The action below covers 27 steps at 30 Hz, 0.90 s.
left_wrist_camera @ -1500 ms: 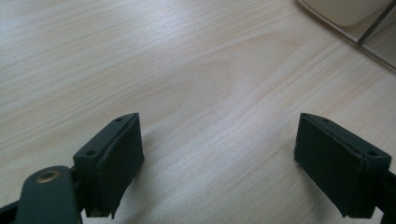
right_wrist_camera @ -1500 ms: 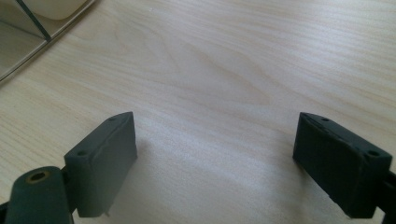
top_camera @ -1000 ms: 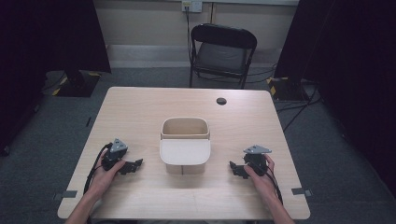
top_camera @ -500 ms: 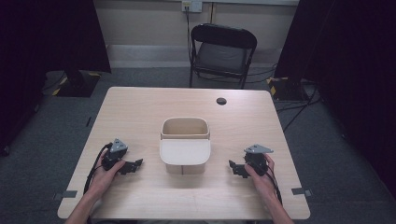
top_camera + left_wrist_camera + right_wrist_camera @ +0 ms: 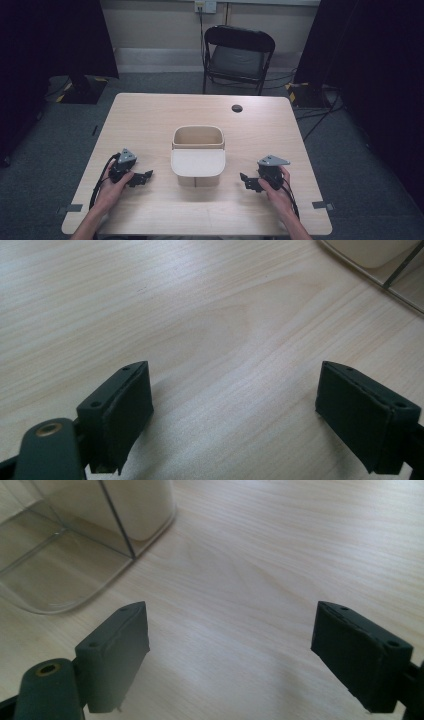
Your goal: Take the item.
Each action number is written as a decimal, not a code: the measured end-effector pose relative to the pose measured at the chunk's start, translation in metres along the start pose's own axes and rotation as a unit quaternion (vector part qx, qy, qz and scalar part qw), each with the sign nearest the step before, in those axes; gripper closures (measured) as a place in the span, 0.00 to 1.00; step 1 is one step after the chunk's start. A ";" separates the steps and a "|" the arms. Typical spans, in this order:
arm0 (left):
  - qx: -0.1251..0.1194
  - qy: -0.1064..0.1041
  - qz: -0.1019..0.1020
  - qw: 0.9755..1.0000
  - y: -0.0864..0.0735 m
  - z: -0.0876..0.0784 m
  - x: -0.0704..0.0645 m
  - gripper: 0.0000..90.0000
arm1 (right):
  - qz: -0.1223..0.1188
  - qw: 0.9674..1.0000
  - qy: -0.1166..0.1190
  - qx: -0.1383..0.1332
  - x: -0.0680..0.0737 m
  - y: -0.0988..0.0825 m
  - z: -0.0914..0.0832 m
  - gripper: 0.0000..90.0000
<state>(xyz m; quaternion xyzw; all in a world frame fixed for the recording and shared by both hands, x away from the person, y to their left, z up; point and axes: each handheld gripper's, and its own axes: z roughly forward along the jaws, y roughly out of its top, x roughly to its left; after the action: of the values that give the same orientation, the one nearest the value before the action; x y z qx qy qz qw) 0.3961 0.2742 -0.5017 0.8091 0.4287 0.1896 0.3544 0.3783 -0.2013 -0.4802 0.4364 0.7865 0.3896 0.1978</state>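
Observation:
A clear plastic container (image 5: 198,155) with a cream-coloured flap on its near side stands in the middle of the wooden table (image 5: 150,120). My left gripper (image 5: 144,177) rests on the table to its left, jaws wide apart with bare wood between them (image 5: 235,405). My right gripper (image 5: 246,181) rests to its right, also open and empty (image 5: 230,645). Both point inward at the container. The container's clear rounded corner (image 5: 75,570) lies at the upper left of the right gripper view; its edge (image 5: 380,265) shows at the upper right of the left gripper view.
A small dark round object (image 5: 237,108) lies near the table's far edge. A black folding chair (image 5: 236,56) stands behind the table. Cables trail from both grippers toward the near edge.

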 end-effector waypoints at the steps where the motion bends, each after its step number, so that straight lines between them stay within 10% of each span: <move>1: 0.000 0.000 0.000 1.000 0.000 0.000 0.000 0.16 | 0.001 1.000 0.003 -0.002 0.002 0.001 -0.001 0.16; 27: 0.000 0.005 -0.001 1.000 0.000 0.000 0.000 0.14 | -0.037 0.996 0.070 -0.035 0.044 0.017 -0.008 0.16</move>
<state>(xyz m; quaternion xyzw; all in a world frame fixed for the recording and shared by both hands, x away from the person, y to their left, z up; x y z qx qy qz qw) 0.3967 0.2743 -0.5018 0.8079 0.4312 0.1934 0.3521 0.3582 -0.1620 -0.4605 0.3718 0.7999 0.4387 0.1717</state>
